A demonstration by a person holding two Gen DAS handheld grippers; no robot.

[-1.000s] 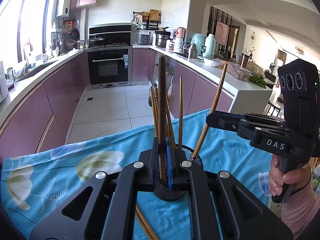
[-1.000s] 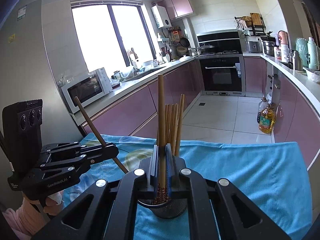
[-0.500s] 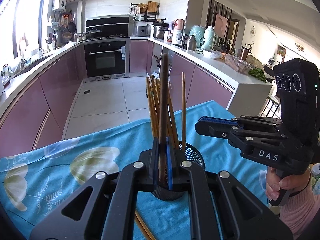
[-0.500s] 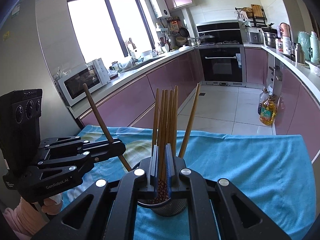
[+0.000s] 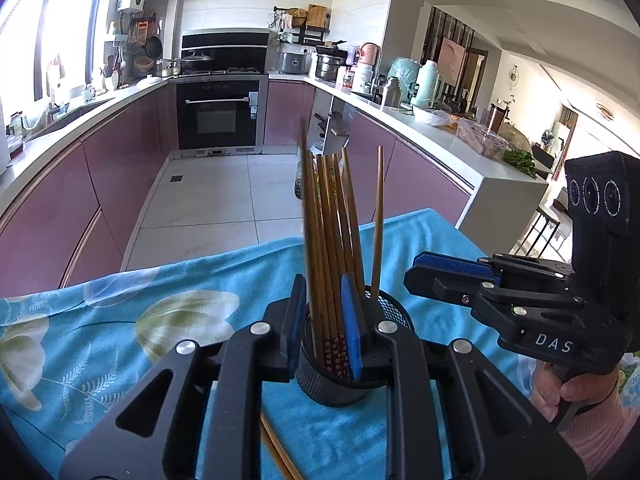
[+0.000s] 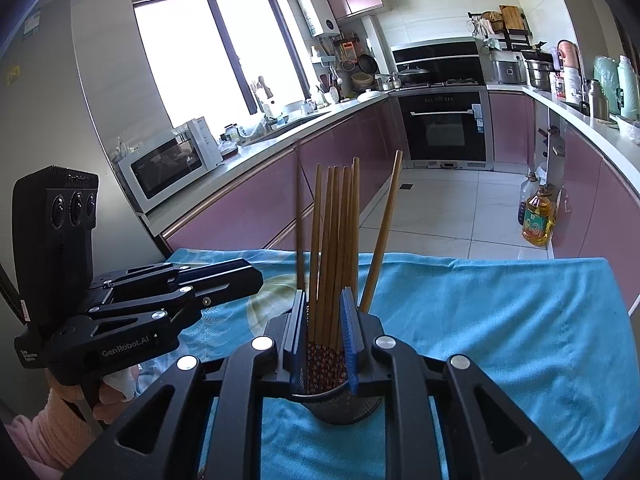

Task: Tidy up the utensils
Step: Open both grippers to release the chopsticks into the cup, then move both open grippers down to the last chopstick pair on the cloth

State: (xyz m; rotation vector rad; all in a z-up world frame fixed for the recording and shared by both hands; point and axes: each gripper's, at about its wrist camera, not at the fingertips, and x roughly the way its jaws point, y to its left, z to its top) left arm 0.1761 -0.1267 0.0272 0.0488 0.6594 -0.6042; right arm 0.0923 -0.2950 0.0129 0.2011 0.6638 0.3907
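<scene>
A black mesh holder (image 5: 332, 380) (image 6: 340, 404) stands on the blue floral cloth (image 5: 120, 320) with several wooden chopsticks (image 5: 336, 240) (image 6: 336, 240) upright in it. One more chopstick (image 5: 378, 220) (image 6: 384, 228) leans apart at the rim. My left gripper (image 5: 324, 292) (image 6: 256, 276) is opening just above the holder. A blurred chopstick (image 5: 306, 200) (image 6: 298, 220) drops past its left pad, free of the grip. My right gripper (image 6: 323, 300) (image 5: 416, 268) is opening too. Its blue pads stand on either side of the bundle without pressing it.
Two loose chopsticks (image 5: 280, 456) lie on the cloth near the holder. A hand in a pink sleeve (image 5: 592, 412) holds the right gripper's grip. Purple cabinets, an oven (image 5: 218, 116) and a tiled floor lie beyond the table's far edge.
Both pairs of jaws have parted. The slanted chopstick that the left gripper held is out of its grip and falls into the holder. The right one's chopstick stands among the others.
</scene>
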